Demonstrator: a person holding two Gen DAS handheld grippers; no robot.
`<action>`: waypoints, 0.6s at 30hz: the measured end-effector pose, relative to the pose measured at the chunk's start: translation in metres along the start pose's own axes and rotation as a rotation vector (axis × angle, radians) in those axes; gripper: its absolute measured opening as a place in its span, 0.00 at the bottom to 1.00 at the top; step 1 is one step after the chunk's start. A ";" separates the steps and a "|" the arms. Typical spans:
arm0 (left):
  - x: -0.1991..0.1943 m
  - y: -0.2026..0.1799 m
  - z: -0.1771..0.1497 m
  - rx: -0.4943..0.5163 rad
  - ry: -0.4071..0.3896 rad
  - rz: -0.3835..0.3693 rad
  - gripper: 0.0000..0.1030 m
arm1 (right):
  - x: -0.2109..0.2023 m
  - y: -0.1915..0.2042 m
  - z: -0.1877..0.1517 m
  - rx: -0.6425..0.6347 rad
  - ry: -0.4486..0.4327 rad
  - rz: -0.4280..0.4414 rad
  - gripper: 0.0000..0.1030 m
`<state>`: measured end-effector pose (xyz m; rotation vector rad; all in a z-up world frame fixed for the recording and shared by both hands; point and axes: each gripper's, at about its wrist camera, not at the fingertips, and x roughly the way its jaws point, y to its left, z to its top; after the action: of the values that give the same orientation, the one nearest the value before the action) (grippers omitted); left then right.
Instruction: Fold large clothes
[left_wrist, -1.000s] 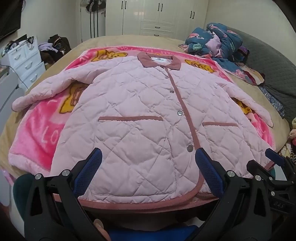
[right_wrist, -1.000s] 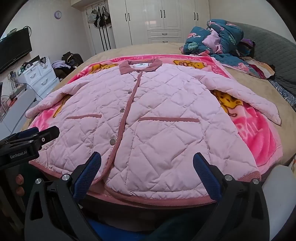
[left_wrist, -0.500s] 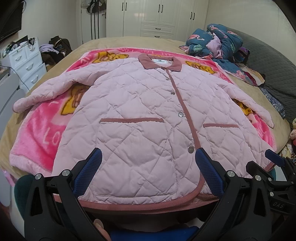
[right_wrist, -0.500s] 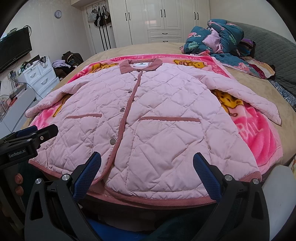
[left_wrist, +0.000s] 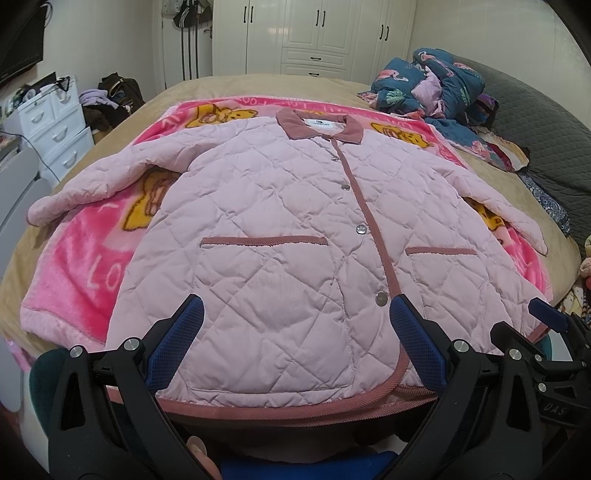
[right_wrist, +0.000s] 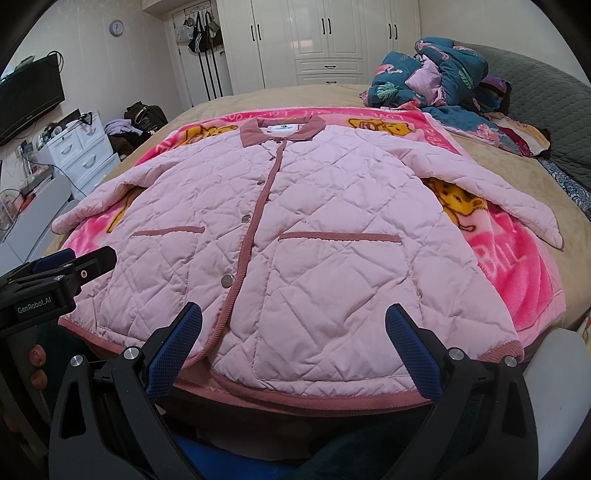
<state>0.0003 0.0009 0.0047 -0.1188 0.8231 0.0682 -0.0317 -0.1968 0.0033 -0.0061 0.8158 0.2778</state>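
Both claws are held wide apart and empty, just short of the hem. The left claw (left_wrist: 295, 343) is aimed at the left front panel of the jacket (left_wrist: 295, 229), the right claw (right_wrist: 293, 343) at the right panel. The jacket is spread face up and snapped shut on a pink blanket (left_wrist: 85, 266) over the bed (left_wrist: 258, 85); its long axis runs straight away from the claws, hem nearest, collar (left_wrist: 319, 127) farthest. The sleeves (left_wrist: 96, 181) are splayed outward, one to each side, so each is judged nearer to the claw of its own side. In the left view the right claw is seen only at the edge. In the right view the left claw is seen at the jacket's left hem corner, with fingertips (right_wrist: 36, 356) of the hand holding it.
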 end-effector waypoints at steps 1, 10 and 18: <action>0.000 0.000 0.000 0.000 0.000 0.002 0.92 | 0.000 0.000 0.000 -0.001 0.002 0.000 0.96; 0.000 0.000 0.000 0.001 -0.001 0.003 0.92 | 0.002 0.000 0.000 0.000 0.003 0.000 0.96; -0.002 -0.001 0.001 0.002 -0.002 0.003 0.92 | 0.003 0.000 0.000 0.001 0.004 0.001 0.96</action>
<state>0.0002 -0.0003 0.0072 -0.1158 0.8210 0.0700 -0.0299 -0.1964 0.0009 -0.0050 0.8199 0.2786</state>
